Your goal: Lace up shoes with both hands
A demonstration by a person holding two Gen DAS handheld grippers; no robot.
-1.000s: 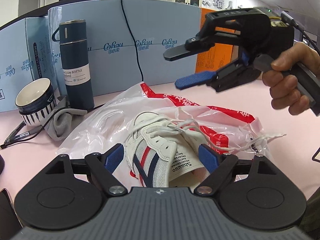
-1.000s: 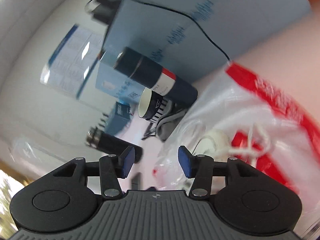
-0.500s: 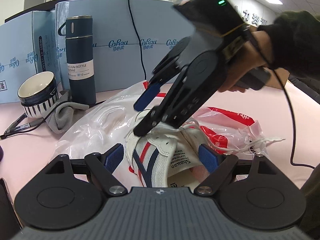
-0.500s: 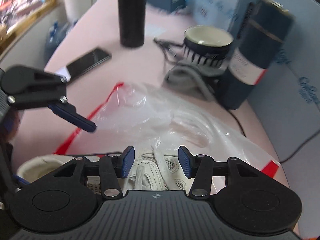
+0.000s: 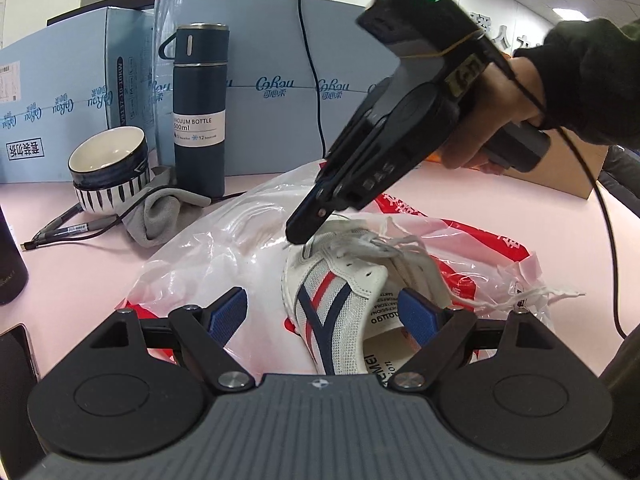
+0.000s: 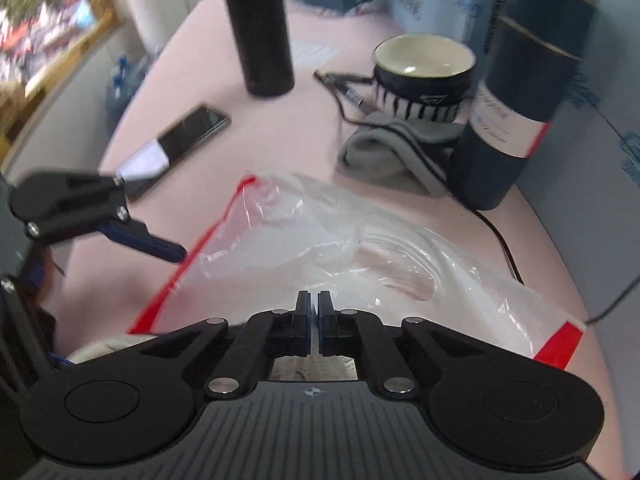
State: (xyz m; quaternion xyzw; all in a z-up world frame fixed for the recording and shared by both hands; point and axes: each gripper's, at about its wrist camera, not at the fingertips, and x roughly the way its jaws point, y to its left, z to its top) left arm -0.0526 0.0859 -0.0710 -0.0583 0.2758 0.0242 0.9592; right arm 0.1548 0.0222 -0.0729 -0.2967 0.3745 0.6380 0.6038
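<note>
left gripper [image 5: 324, 312]: jaws standing wide apart, touching nothing, around the shoe's heel | shoe [image 5: 340, 292]: lying on the plastic bag [image 5: 224, 248] on the pink table [image 5: 72, 264] | right gripper [image 6: 314, 320]: jaws having just closed together at the laces [image 5: 360, 242]; whether one is pinched, cannot tell

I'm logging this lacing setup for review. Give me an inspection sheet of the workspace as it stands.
Surface: pink table, crowded.
Job's things: white sneaker with loose laces, lying on a plastic bag.
Clutter: vacuum bottle, bowl, grey cloth, phone, black flask.
Grippers: left tool open, straddling the sneaker's heel; right tool shut at the laces, grip on a lace unclear.
Cables: black cable down the blue boxes.
Surroundings: office ceiling lights.
</note>
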